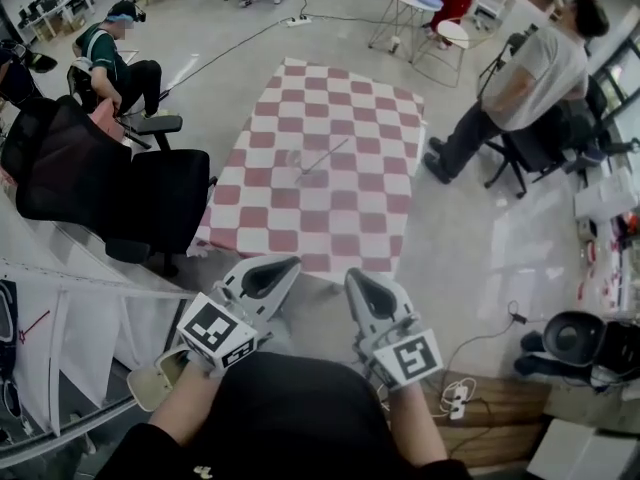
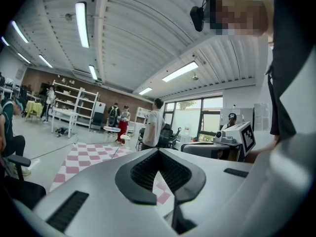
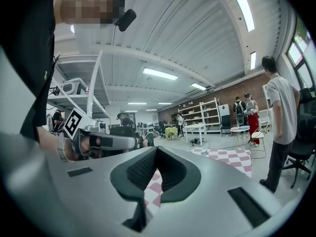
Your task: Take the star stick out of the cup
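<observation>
left gripper (image 1: pixel 283 266) closed | right gripper (image 1: pixel 359 277) closed | star stick (image 1: pixel 327 156) in cup (image 1: pixel 296 160)

head view: the clear plastic cup (image 1: pixel 300 160) on the red-and-white checked tablecloth (image 1: pixel 340 208) is small and see-through; its rim and walls barely resolve. the thin pale stick (image 1: pixel 330 152) leaning out of it reads as a bare line, its star end too small to tell. tips of the grey left gripper (image 1: pixel 285 266) and grey right gripper (image 1: pixel 356 278) overlap the cloth's near hem. the holder's forearms (image 1: pixel 190 418) are cut off by the bottom edge.
left gripper view: the gripper body covers the cloth's (image 2: pixel 84 154) near part; cup too small to tell.
right gripper view: the cloth (image 3: pixel 232 157) shows only in strips beside and through the jaw gap; cup and stick not resolvable.
</observation>
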`<state>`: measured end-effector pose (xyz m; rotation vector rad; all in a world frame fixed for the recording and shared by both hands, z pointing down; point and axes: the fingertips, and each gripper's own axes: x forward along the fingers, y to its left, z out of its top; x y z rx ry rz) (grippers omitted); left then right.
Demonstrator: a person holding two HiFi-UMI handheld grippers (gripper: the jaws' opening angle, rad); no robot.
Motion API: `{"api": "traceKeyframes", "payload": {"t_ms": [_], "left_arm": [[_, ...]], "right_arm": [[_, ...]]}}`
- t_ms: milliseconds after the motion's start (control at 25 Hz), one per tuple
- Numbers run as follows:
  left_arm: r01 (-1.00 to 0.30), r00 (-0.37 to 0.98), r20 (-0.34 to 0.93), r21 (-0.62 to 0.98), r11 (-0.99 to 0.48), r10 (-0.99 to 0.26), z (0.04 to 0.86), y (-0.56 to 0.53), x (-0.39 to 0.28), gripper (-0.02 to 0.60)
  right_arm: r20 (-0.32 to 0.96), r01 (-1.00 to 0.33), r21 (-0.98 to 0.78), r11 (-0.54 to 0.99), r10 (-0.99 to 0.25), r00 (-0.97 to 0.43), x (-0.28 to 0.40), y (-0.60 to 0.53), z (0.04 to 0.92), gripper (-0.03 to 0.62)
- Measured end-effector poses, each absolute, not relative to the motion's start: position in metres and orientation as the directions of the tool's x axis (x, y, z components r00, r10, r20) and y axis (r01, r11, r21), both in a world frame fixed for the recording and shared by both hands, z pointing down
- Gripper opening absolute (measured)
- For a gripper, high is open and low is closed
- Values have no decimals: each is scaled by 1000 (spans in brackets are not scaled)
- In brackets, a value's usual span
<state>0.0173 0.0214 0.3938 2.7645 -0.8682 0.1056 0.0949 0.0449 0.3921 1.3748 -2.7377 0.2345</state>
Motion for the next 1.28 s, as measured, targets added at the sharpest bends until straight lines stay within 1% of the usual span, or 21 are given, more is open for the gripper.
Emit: {"api": "traceKeyframes", "payload": {"t_ms": [160,280,440,640,760,1040,1160,1280], "left_arm": [[-541,841,132,214,-813,-525,391,-23,1,40],[-527,850,132,215,-822,-510,395,-57,-9,40],[-508,861,124,229,-831,-492,398,-95,-24,40],[-491,871,121,258,-832,-476,407,-133,-42,40],[-481,877,126,261,-837,-464,410,-147,-48,40],[-479,878,149,278,-832,-455,422,-156,-51,40],[-482,876,154,281,-830,-457,423,-154,-48,40],[-493,870,159,279,-824,-466,421,-153,-45,40]], "right_arm": [[137,-824,-94,558,-813,-566,81,-4,392,15],[168,-839,-103,534,-822,-544,69,-37,394,15],[162,-843,-90,530,-827,-538,54,-75,396,15],[163,-854,-116,507,-838,-520,42,-108,401,15],[156,-865,-118,487,-852,-500,37,-123,400,15],[225,-889,-141,436,-860,-458,44,-136,414,15],[195,-886,-152,439,-865,-462,50,-139,414,15],[197,-885,-160,436,-865,-462,57,-141,417,17]]}}
